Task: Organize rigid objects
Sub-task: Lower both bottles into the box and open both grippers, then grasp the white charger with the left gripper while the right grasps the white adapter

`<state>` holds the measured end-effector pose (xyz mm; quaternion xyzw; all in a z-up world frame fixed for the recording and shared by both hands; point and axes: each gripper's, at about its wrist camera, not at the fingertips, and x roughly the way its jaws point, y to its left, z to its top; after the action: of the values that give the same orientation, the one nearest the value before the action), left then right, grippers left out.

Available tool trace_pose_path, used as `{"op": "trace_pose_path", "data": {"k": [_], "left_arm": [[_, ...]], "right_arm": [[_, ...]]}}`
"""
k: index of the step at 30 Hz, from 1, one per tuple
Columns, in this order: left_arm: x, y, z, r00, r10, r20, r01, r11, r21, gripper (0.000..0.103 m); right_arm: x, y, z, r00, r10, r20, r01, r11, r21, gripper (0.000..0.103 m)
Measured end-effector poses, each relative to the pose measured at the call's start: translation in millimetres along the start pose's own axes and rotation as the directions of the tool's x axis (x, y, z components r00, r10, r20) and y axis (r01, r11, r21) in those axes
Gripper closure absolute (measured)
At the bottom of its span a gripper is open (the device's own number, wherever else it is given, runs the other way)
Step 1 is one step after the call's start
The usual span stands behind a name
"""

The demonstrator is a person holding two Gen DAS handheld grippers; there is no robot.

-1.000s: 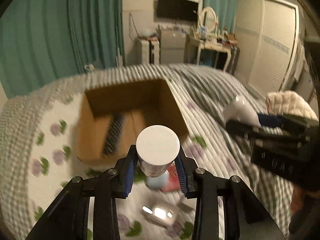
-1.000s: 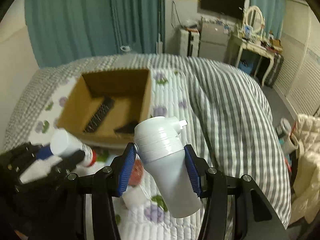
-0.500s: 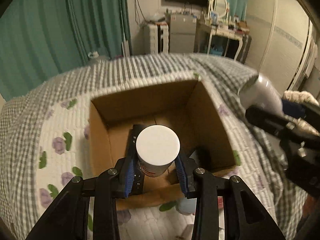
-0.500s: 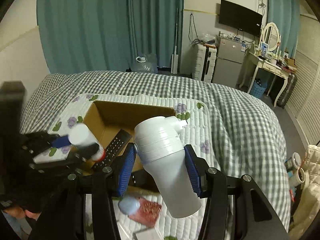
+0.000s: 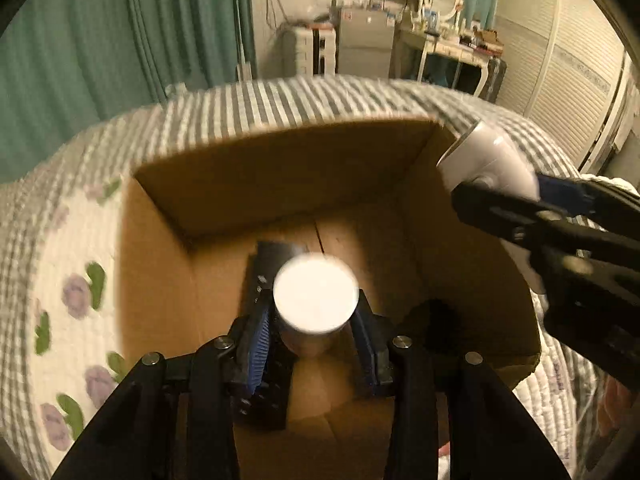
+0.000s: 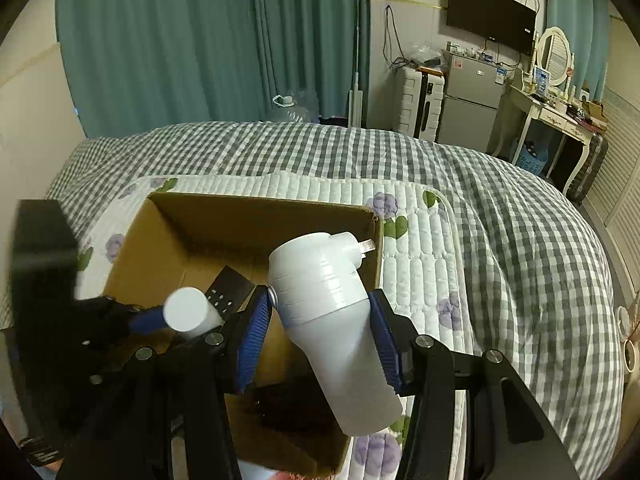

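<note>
Checked bedspread (image 6: 500, 216), teal curtains (image 6: 180, 40), wall television (image 6: 490, 16)

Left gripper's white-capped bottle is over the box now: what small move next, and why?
Probably finish opening the left gripper and let the white-capped bottle drop. Its jaws have just been opening, with gaps visible beside the bottle, which hangs inside the cardboard box above the black remote. The right gripper can follow with its white bottle.
</note>
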<state>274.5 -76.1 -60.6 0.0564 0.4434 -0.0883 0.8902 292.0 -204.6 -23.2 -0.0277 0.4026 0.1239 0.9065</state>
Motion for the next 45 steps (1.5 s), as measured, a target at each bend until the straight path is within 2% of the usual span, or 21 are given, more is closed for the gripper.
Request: {"op": "trace_pose_path", "data": {"k": [2,10,18,21,22,23,24,26,29,32,35,40,45], "left_arm": [[-10.1,1.2,2.6,1.0,0.015,0.027,-0.015,1.0,0.007,0.039],[-47.7,32.0,6.5,0.988,0.102,0.113,-0.1,0.995,-0.026,0.039],[-56.2,57.0,-11.6,0.988,0.105,0.118,-0.094,0.991,-0.091,0.039],[-63.4,62.9,-19.8,0.987,0.099,0.123,-0.086,0.99,-0.109,0.037],[-66.5,63.7,-21.6,0.987,0.099,0.125,-0.085,0.99,-0.114,0.033],[-71.3,64.5,-24.0,0.986,0.107,0.127,-0.091,0.988,-0.127,0.022],[-75.3,65.0,-25.9,0.985,0.113,0.133,-0.095,0.986,-0.136,0.017],[-85.2,66.4,-31.4,0.981,0.119,0.154,-0.094,0.983,-0.157,0.016],[-100.0,67.4,-37.9,0.979,0.129,0.159,-0.098,0.977,-0.19,0.01],[-112.8,63.7,-47.9,0.974,0.144,0.174,-0.105,0.972,-0.212,0.01],[-122.1,55.8,-65.7,0.975,0.13,0.178,-0.089,0.972,-0.218,0.01],[-117.8,32.7,-95.7,0.984,0.113,0.139,-0.089,0.982,-0.169,0.01],[-109.9,4.8,-125.1,0.993,0.071,0.095,-0.056,0.988,-0.146,0.01]], "right_arm": [[2.5,-1.5,2.2,1.0,-0.001,0.005,0.001,1.0,0.008,0.054],[-1.6,2.1,17.1,0.999,-0.017,0.032,0.016,0.999,0.028,0.054],[16.5,19.2,16.1,0.999,0.003,0.034,-0.004,1.0,0.029,0.053],[12.6,18.1,13.5,0.999,-0.026,0.034,0.025,0.999,0.036,0.041],[7.0,16.9,12.1,0.998,-0.039,0.04,0.037,0.999,0.037,0.035],[2.5,16.2,10.1,0.998,-0.047,0.046,0.045,0.998,0.038,0.035],[-5.9,14.1,6.7,0.997,-0.062,0.053,0.06,0.997,0.038,0.034],[-16.5,11.9,0.6,0.995,-0.083,0.052,0.081,0.996,0.034,0.027],[-41.0,6.3,-16.5,0.992,-0.116,0.053,0.114,0.993,0.031,0.026],[-64.3,1.4,-37.2,0.988,-0.146,0.048,0.144,0.988,0.049,0.019],[-86.0,-1.2,-56.3,0.982,-0.184,0.049,0.18,0.981,0.067,0.019],[-111.0,-4.6,-100.2,0.98,-0.2,0.006,0.198,0.975,0.101,0.019],[-122.1,-2.6,-138.6,0.984,-0.172,-0.04,0.175,0.977,0.121,0.019]]}}
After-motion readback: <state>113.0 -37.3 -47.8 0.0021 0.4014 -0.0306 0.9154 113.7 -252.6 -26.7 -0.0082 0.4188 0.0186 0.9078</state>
